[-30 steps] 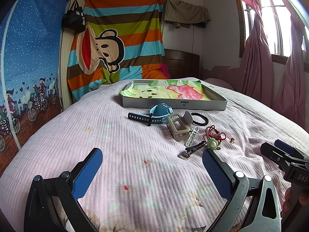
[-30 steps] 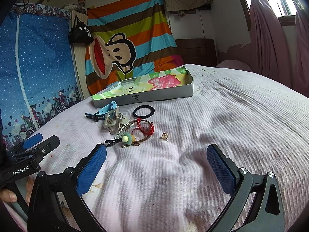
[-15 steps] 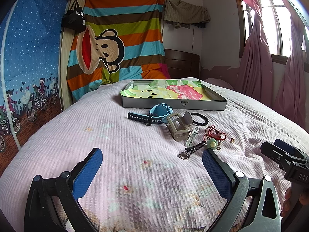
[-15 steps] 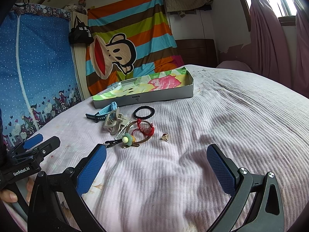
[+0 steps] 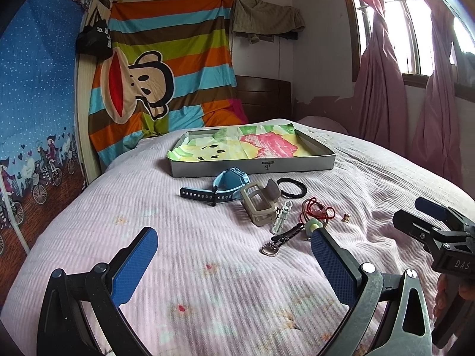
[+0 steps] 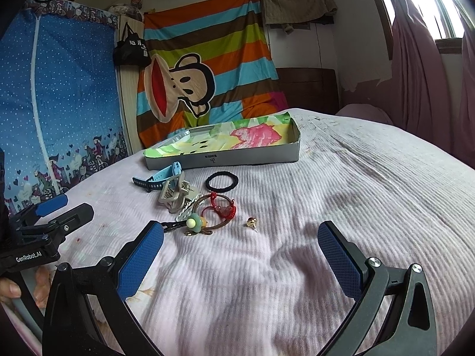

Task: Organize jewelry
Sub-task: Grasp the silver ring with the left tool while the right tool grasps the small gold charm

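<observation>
Nothing moved since prior frames: left claw [image 5: 231, 255] and right claw [image 6: 240, 249] hovered wide open, empty, above pink bed [image 6: 371, 195]; small gold earring [image 6: 251, 222] lay unobstructed.

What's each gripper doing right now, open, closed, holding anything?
Left gripper: open, holding nothing, above the bedspread.
Right gripper: open, holding nothing, short of the small gold earring.

Small gold trinket [image 6: 251, 222] lying just right of the red cord bracelet [image 6: 222, 207], too small for identifying, pale green bead [image 5: 314, 225] beside that bracelet being partly covered by the left gripper [image 5: 234, 259] finger, hand [image 6: 10, 289] getting cut off at frame edge.
</observation>
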